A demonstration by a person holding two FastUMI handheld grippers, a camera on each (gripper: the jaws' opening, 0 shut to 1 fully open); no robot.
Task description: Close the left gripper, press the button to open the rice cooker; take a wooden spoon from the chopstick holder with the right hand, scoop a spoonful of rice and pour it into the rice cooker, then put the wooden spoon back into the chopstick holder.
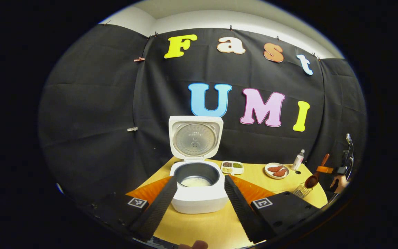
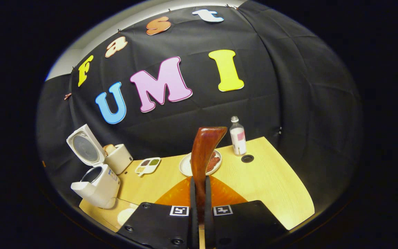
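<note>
Left gripper [image 1: 199,193] spread wide before glossy white rice cooker [image 1: 199,193], right gripper [image 2: 199,207] clamping smooth curved wooden spoon [image 2: 204,152] handle

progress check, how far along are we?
Done: cooker lid is up and there is rice in the pot. In hand: right tool is shut on the spoon, whose bowl hangs just above the wire holder. Left: drop the spoon into the holder. Left tool is open, facing the cooker.

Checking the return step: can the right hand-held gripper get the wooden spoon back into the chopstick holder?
Probably yes. The wooden spoon hangs bowl-down just over the chopstick holder, clamped in the right hand-held gripper, nothing between.
</note>
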